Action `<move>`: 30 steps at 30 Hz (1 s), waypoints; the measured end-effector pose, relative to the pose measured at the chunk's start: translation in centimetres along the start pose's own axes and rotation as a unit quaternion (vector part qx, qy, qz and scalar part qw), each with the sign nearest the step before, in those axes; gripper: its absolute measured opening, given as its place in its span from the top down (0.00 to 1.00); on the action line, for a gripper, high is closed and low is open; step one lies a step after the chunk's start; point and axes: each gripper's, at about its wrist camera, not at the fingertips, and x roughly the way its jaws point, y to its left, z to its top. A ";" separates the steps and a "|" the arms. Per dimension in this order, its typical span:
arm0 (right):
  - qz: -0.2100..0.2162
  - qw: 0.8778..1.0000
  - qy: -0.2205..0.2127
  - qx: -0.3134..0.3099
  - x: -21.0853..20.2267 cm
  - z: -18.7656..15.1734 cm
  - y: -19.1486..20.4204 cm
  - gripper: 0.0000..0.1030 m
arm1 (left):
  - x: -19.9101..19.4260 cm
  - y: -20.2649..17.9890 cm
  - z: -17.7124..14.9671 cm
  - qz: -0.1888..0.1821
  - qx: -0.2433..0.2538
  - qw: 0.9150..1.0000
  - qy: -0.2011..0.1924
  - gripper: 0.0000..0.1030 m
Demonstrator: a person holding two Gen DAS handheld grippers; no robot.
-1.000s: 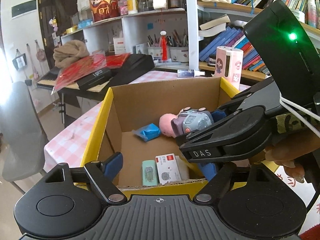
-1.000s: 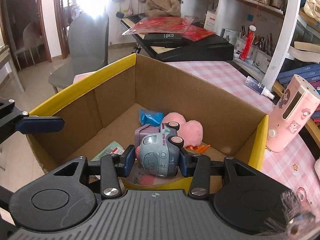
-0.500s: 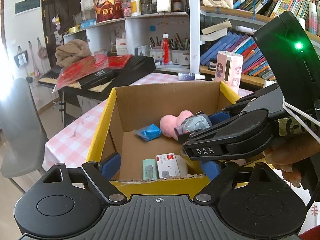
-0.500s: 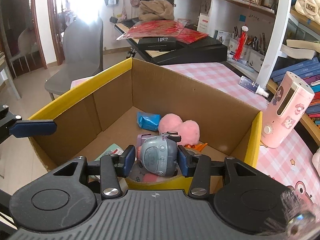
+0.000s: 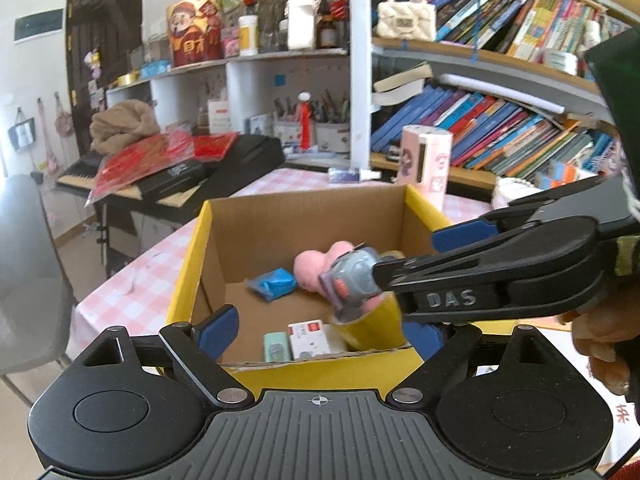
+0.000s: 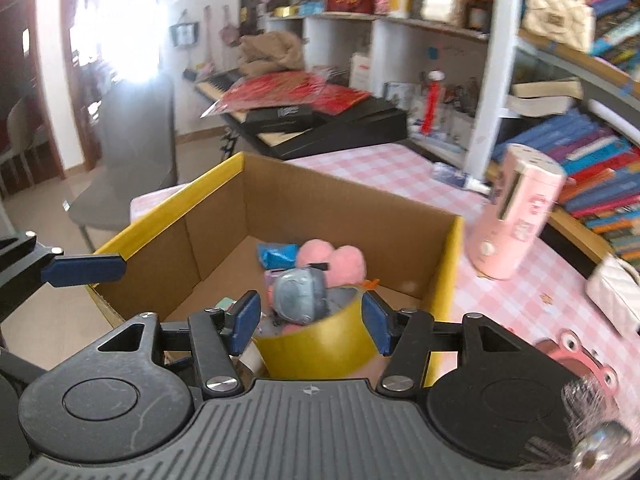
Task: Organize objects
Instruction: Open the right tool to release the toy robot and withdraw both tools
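Observation:
A grey-blue toy truck [image 5: 354,280] [image 6: 298,294] lies tilted on the rim of a yellow roll [image 6: 316,338] inside the yellow-edged cardboard box [image 5: 188,264] [image 6: 168,210]. My right gripper [image 6: 311,323] [image 5: 404,254] hangs over the box's near corner. Its jaws are opening and the pads stand clear of the truck. My left gripper [image 5: 322,332] is open over the box's near wall with nothing between its fingers. Also in the box are a pink plush [image 5: 316,268], a blue packet [image 5: 272,284], a white-and-red carton [image 5: 310,334] and a mint-green item [image 5: 276,346].
The box sits on a table with a pink checked cloth [image 6: 360,168]. A pink cylinder-shaped device [image 6: 516,216] stands right of the box, near a white quilted bag [image 6: 616,288] and a pink frog toy [image 6: 576,360]. Behind are a keyboard, bookshelves and a grey chair [image 6: 128,168].
The right gripper's jaws have widened and it has drawn back and up. The toy truck has left its pads and now lies on the yellow roll. The left gripper has tilted up slightly.

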 end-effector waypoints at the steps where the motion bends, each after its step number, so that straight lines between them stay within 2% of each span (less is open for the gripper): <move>1: -0.008 1.000 -0.003 0.007 -0.6 -0.2 -0.1 0.48 | -0.2 0.0 0.0 -0.005 0.001 1.000 -0.003 0.12; 4: -0.035 0.999 -0.013 0.027 -2.4 -0.8 -0.3 0.47 | -0.9 -0.1 -0.3 -0.016 0.003 1.000 -0.009 0.09; 9: -0.093 0.994 -0.035 0.056 -5.6 -2.1 -0.2 0.40 | -2.2 0.0 -0.7 -0.035 0.003 0.999 -0.011 0.08; 18: -0.177 0.976 -0.042 0.122 -10.1 -5.6 1.1 0.36 | -4.8 -0.3 -2.2 -0.061 0.020 0.998 -0.012 0.06; 23: -0.245 0.955 -0.035 0.165 -12.3 -8.2 2.3 0.14 | -6.3 -0.4 -3.1 -0.057 0.027 0.998 -0.017 0.01; 27: -0.292 0.936 -0.025 0.195 -13.5 -10.2 3.3 0.10 | -7.3 -0.5 -3.8 -0.063 0.037 0.997 -0.012 0.00; 30: -0.317 0.927 -0.026 0.199 -14.5 -11.6 4.5 0.05 | -8.2 -0.5 -4.4 -0.072 0.039 0.997 -0.011 0.00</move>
